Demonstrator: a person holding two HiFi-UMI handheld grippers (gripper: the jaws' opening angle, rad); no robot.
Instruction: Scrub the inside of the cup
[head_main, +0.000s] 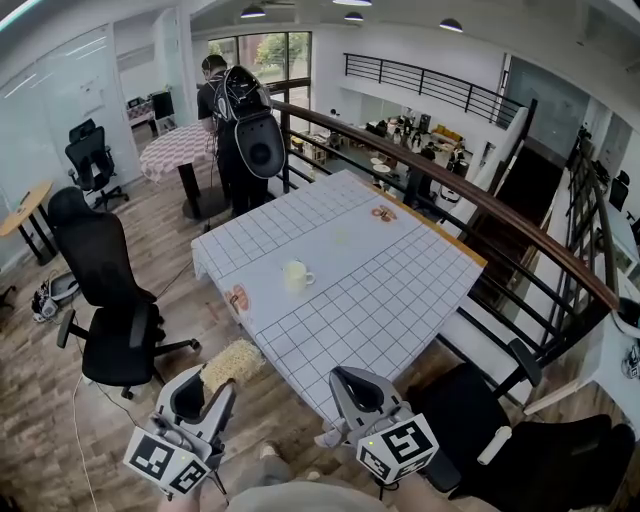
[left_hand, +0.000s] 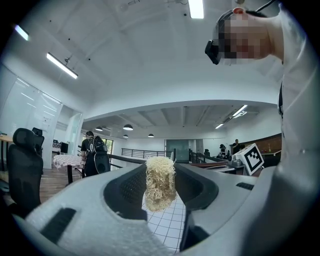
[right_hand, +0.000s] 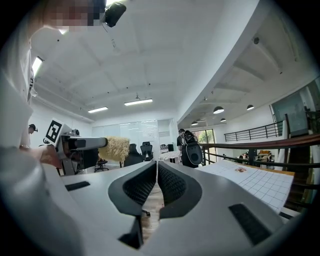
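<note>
- Here, the cup (head_main: 297, 276) stands upright, mouth up, mid-desk (head_main: 400, 290), ahead of both grippers and well apart from them, neither clearly nearer.
- The left gripper (head_main: 213, 380) has its fingers clamped on a straw-coloured scrubber (left_hand: 160, 182).
- The right gripper (right_hand: 156, 175) has its fingers closed on nothing.
- No legible writing shows.

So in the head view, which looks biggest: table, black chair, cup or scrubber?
Largest to smallest:
1. table
2. black chair
3. scrubber, but it's nearer the camera, so it may not really be bigger than the cup
4. cup
</note>
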